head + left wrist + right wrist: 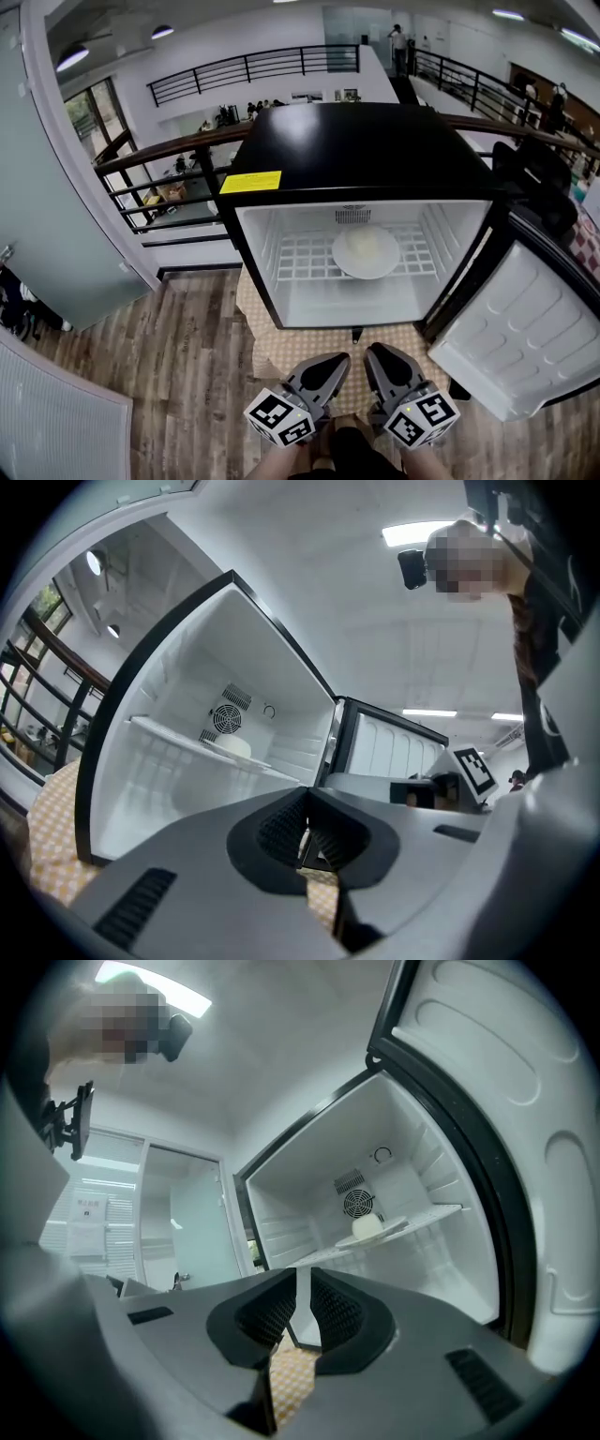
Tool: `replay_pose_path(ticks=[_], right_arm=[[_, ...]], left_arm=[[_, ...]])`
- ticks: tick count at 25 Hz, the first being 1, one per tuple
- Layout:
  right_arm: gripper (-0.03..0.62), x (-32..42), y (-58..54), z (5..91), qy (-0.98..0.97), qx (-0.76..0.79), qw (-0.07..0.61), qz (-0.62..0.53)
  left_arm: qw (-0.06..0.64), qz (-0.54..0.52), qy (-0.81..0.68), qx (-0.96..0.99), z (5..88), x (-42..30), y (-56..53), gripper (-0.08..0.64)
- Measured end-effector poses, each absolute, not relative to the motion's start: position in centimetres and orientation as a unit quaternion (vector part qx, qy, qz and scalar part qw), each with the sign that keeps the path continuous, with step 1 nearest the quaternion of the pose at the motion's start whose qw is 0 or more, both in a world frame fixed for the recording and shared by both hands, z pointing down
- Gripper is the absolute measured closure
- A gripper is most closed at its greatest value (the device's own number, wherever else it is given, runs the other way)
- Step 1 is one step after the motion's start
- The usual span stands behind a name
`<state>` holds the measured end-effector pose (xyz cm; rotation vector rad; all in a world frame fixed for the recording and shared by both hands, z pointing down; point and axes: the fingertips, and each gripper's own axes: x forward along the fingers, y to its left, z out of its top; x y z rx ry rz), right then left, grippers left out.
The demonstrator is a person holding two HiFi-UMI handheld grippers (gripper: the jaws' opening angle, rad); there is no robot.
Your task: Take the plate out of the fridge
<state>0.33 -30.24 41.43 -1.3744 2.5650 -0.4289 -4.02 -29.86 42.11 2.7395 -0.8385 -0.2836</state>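
A small black fridge stands open in front of me, its door swung out to the right. On its white wire shelf lies a white plate with a pale round bun on it. The plate also shows in the left gripper view and in the right gripper view. My left gripper and right gripper hang side by side below the fridge opening, well short of the shelf. Both are shut with nothing in them, as the left gripper and right gripper show in their own views.
The fridge stands on a checkered cloth over a wooden floor. A grey partition rises at the left. Behind the fridge runs a dark railing. The open door takes up the room at the right.
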Motion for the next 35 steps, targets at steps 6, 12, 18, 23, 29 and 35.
replay_pose_path(ticks=[6,12,18,23,29,35], right_arm=[[0.541,2.5,-36.1,41.1,0.826,-0.494,0.144,-0.231],[0.535,4.1,-40.6,41.3,0.771,-0.513,0.19,-0.326],[0.46,4.6,-44.2,42.0,0.714,-0.493,0.256,-0.427],[0.433,4.2,-45.9,42.6,0.662,-0.478,0.295,-0.496],[0.445,4.8,-47.1,43.2,0.616,-0.487,0.316,-0.532],[0.483,4.9,-46.6,43.2,0.607,-0.476,0.315,-0.554]], left_arm=[[0.119,-0.104,-0.289,0.944,41.4,-3.2,-33.7,0.551],[0.117,-0.105,-0.285,0.945,41.4,-2.4,-36.3,0.551],[0.118,-0.111,-0.288,0.944,41.3,-2.6,-38.4,0.551],[0.125,-0.108,-0.285,0.944,41.7,-2.5,-38.9,0.551],[0.132,-0.102,-0.276,0.946,42.4,-2.2,-38.7,0.551],[0.137,-0.11,-0.277,0.945,42.3,-2.4,-38.4,0.551]])
